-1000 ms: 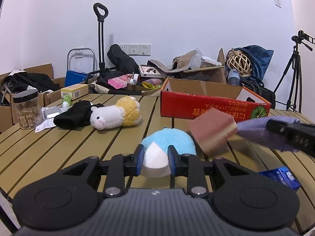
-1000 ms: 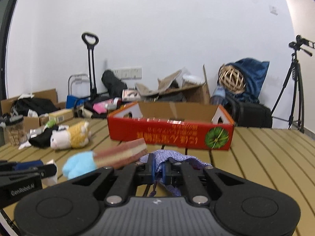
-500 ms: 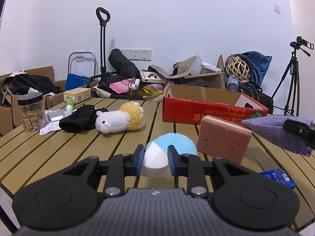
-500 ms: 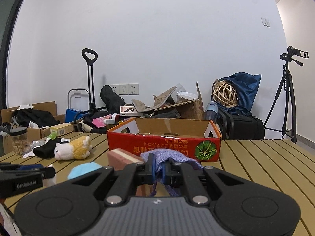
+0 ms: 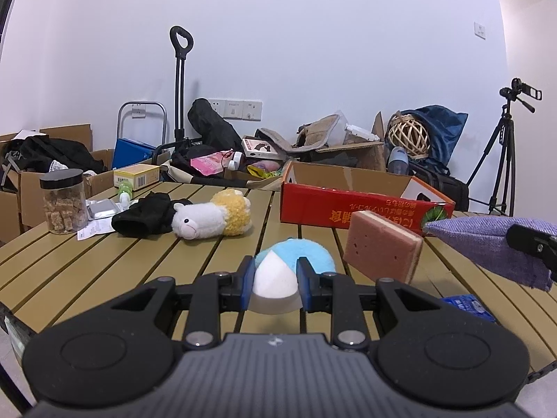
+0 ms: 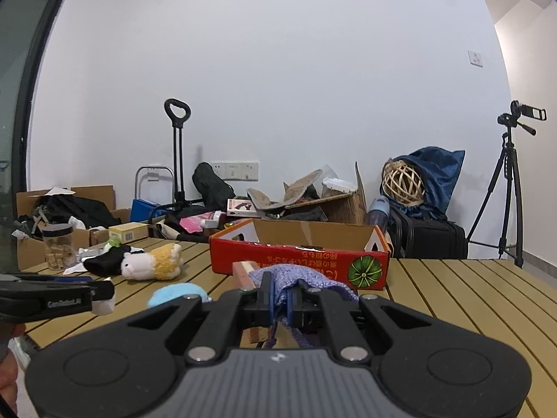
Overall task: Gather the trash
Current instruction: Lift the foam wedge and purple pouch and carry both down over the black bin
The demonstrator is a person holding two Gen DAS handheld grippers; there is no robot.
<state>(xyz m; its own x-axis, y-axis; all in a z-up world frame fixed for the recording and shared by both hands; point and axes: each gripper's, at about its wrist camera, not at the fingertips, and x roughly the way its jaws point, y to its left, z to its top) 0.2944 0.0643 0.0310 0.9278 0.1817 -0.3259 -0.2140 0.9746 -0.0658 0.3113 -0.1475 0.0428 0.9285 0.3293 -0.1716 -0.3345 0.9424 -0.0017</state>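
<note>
My left gripper [image 5: 275, 273] is shut on a small white wedge-shaped piece [image 5: 275, 280], held just above the slatted table [image 5: 104, 271]. In the right wrist view the left gripper [image 6: 99, 291] comes in from the left edge with the white piece [image 6: 104, 306] at its tip. My right gripper [image 6: 280, 296] is shut on a purple cloth [image 6: 306, 277], which also shows at the right of the left wrist view as the purple cloth [image 5: 487, 244]. A pink sponge [image 5: 383, 249] stands on edge between the two grippers. Behind it stands an open red cardboard box [image 5: 348, 205].
A blue fluffy ball [image 5: 299, 250] lies just past the left fingers. A plush sheep [image 5: 212, 219], black cloth [image 5: 146, 216] and jar [image 5: 64, 202] sit at the left. A blue packet [image 5: 468, 306] lies at the near right. Boxes, bags and a tripod [image 5: 501, 160] crowd the wall behind.
Both grippers have drawn back from the red box, still shut on their loads. The pink sponge, blurred and tilted a second ago, now stands still on the table.
</note>
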